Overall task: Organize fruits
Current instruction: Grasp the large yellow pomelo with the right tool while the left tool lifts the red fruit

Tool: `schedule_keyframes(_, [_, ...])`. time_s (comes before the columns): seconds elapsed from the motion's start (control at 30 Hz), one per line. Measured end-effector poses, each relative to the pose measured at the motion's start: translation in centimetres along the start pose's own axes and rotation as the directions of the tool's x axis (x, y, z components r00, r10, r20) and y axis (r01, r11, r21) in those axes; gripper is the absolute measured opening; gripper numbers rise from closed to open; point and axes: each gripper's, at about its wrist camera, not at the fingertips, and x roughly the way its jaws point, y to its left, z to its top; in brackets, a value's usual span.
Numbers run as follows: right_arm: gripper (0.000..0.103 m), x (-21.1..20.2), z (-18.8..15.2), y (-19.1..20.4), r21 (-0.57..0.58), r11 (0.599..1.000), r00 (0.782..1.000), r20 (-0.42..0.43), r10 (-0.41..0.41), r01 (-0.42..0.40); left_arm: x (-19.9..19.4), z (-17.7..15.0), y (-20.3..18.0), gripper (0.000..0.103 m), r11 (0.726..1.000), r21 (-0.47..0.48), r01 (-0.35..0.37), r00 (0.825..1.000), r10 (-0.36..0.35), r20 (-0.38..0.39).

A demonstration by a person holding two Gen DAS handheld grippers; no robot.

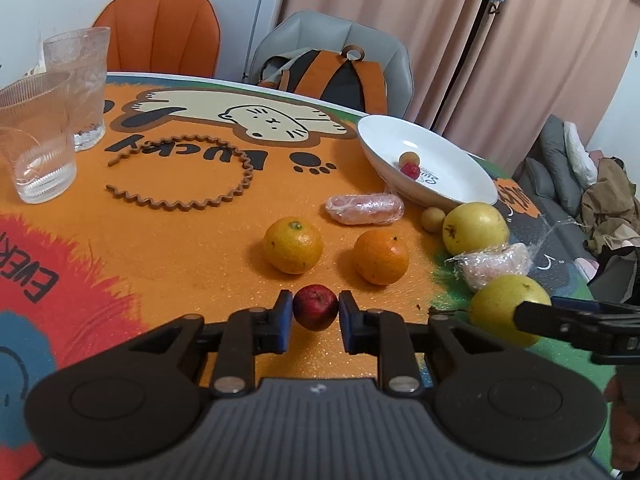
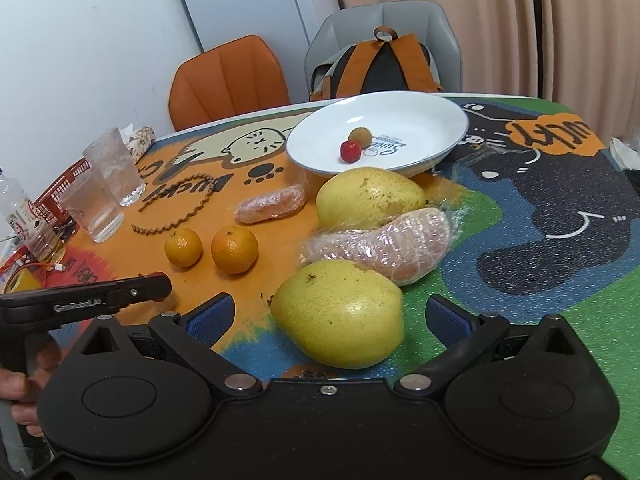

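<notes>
My left gripper is shut on a small dark red fruit that rests on the orange part of the table mat; both blue pads press its sides. Beyond it lie two oranges. My right gripper stands open around a large yellow pear, with its blue pads clear of the skin. A second pear lies further back. The white plate holds a small red fruit and a tan one.
Two film-wrapped pieces lie among the fruit, and a small tan fruit sits by the plate. Glasses and a wavy brown band are at the left. Chairs and a backpack stand behind the table.
</notes>
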Motion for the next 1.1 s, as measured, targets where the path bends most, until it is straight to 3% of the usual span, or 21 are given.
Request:
schedule_keyframes(0.27, [0.101,1.1,-0.2,-0.2,0.003,1.0,1.0,-0.01,-0.011,0.011,-1.2,0.2,-0.8,0.023,1.0,0.01,0.03,0.999,-0.03,0.019])
schedule_keyframes(0.37, [0.088,1.9,-0.4,-0.3,-0.001,1.0,1.0,-0.025,-0.01,0.01,-1.3,0.3,-1.1,0.023,0.999,0.013,0.03,0.999,-0.03,0.021])
schedule_keyframes(0.4, [0.076,2.3,-0.6,-0.4,0.002,1.0,1.0,-0.03,0.002,-0.002,-1.3,0.3,-1.2,0.023,0.999,0.013,0.029,0.999,-0.03,0.021])
schedule_keyframes(0.63, [0.075,1.9,-0.8,-1.0,0.023,0.999,0.999,-0.006,0.05,-0.049,-1.7,0.6,-1.7,0.023,1.0,0.011,0.026,0.999,-0.026,0.033])
schedule_keyframes(1.1, [0.075,-1.0,1.5,-0.3,-0.014,1.0,0.996,0.087,0.01,-0.009,-1.9,2.0,-3.4,0.023,0.996,0.045,0.072,0.995,-0.075,0.063])
